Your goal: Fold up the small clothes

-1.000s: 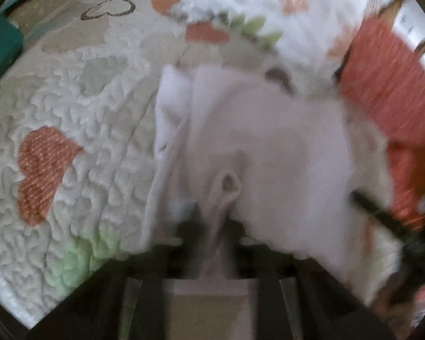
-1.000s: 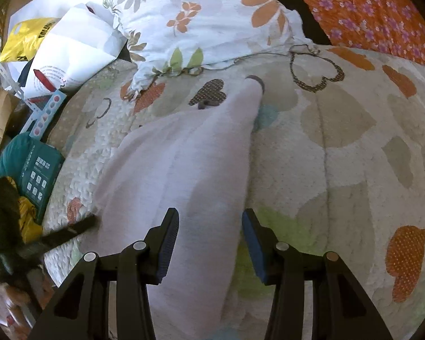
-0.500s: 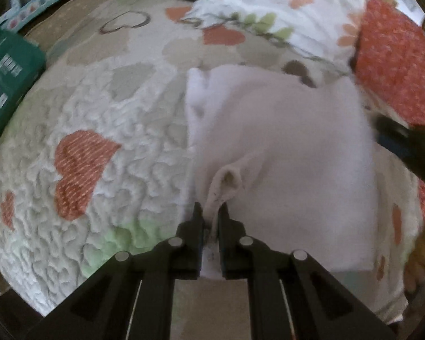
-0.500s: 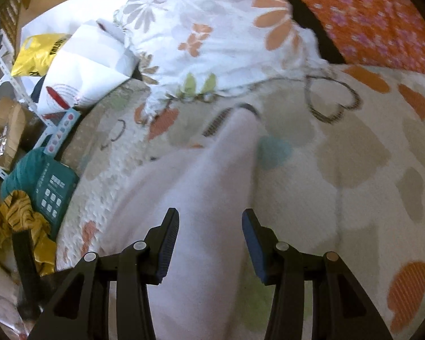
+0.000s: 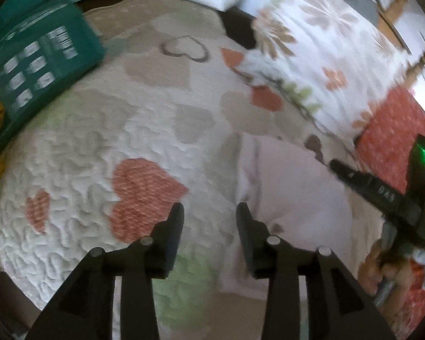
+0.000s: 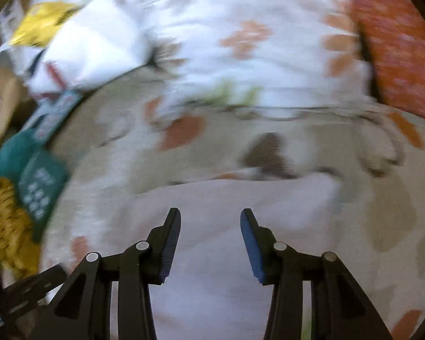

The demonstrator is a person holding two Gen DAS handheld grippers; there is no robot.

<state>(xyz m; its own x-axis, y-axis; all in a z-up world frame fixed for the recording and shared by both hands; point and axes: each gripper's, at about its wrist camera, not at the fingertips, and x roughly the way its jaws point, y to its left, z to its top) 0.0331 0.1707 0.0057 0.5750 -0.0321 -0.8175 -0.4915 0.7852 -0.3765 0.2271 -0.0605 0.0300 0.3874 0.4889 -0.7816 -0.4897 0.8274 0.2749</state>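
A pale pink garment [image 5: 291, 198] lies flat on the heart-patterned quilt [image 5: 99, 155]. My left gripper [image 5: 209, 209] hovers just off its left edge; the jaws are opening and nothing is between them, only quilt below. In the right wrist view my right gripper [image 6: 209, 212] hangs over the same garment [image 6: 283, 198]. Its jaws stand wide apart, closing slightly, and the pads do not press on the cloth. The right tool's black body [image 5: 382, 195] and the hand holding it show past the garment's right side. Both views are motion-blurred.
A green package [image 5: 39, 56] lies at the quilt's left edge, next to a yellow cloth [image 6: 5, 218]. A floral pillow [image 5: 325, 56] and an orange patterned cushion [image 5: 391, 133] border the far side. A white bag [image 6: 90, 48] sits beyond.
My left gripper, shut on a fold of the garment before, has opened, let it go and slid left off the cloth. My right gripper has swung sideways over the garment, still open.
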